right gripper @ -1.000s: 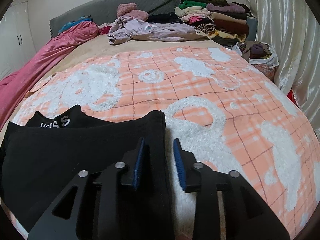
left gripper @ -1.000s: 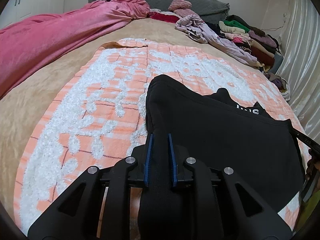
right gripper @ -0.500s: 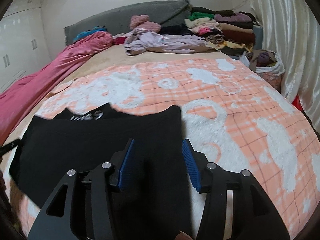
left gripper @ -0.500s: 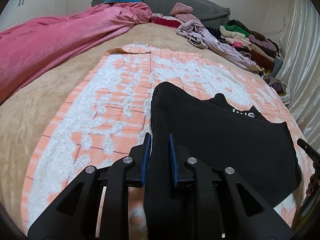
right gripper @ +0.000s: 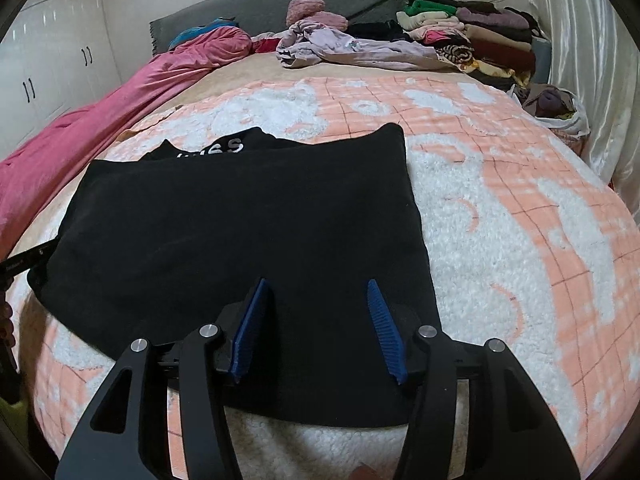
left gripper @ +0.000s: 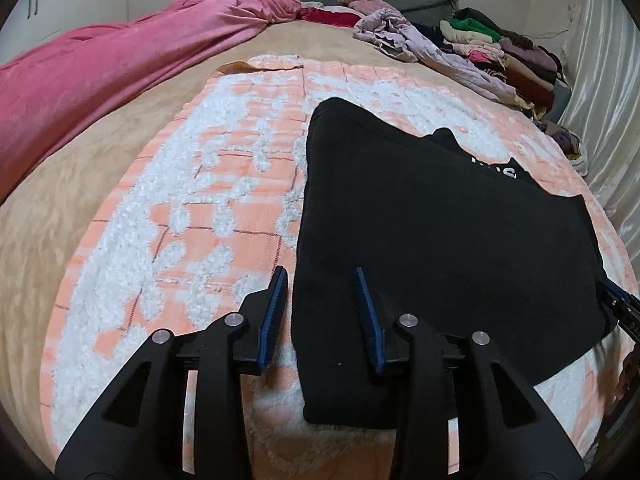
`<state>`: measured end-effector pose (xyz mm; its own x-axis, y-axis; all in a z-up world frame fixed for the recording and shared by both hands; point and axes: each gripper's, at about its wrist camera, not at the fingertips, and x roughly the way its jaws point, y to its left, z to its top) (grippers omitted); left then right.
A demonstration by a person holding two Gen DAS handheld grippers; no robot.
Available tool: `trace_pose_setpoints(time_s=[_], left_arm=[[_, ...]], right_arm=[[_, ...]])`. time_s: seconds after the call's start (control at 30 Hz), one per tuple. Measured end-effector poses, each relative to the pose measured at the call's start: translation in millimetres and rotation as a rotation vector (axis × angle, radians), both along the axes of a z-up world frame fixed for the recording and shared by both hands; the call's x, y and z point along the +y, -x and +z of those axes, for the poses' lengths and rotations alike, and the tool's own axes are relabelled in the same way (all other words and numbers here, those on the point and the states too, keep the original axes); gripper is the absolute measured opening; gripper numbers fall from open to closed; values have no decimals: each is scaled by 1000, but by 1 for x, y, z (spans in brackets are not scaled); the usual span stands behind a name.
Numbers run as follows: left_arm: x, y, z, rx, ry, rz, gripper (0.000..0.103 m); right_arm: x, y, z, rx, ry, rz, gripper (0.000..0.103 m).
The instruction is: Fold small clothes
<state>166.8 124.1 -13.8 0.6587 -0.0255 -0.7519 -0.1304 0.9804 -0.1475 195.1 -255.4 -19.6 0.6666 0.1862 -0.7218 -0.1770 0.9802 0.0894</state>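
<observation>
A black garment (left gripper: 440, 240) with white lettering near its far edge lies folded flat on the orange and white fleece blanket (left gripper: 192, 208). My left gripper (left gripper: 320, 276) hovers over the garment's near left corner. Its jaws are opening, and the cloth's left edge runs between the blue pads (left gripper: 276, 308) without being pinched. In the right wrist view the same garment (right gripper: 240, 220) spreads ahead. My right gripper (right gripper: 317, 284) hangs above the garment's near right part, jaws opening, and the pads (right gripper: 384, 328) stand apart from the cloth.
A pink quilt (left gripper: 120, 64) runs along the left side of the bed. Loose clothes (right gripper: 360, 46) and a folded stack (right gripper: 480, 36) sit at the far right by the grey headboard (right gripper: 280, 4). A curtain (right gripper: 592, 60) and a bag of clothes (right gripper: 560, 108) flank the right edge.
My left gripper was shut on the garment's left edge and has let it go. The right jaws have spread wider. Both grippers drew back toward the near edge, and the garment lies flat.
</observation>
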Motion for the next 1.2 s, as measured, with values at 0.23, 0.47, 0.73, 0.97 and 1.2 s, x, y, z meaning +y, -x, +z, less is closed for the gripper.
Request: trace_pose_setpoints(time_s=[0.23,0.47,0.73,0.97,1.2], left_arm=[[20,11,14,-51,24,46,40],[36,9,17,-46,41,83,52],[43,5,19,-43,42,94,63],[49,-7,18,-25,39,100,67],[56,-22,12,0,53,112,69]], right_arm=[[14,20,22,-61,-62,79,64],[77,40,37,-111,-37,272,67],[168,56,36,-145,49,526,80],[222,73,24,-200,199,653,80],[250,76,8,-181,272,709,80]])
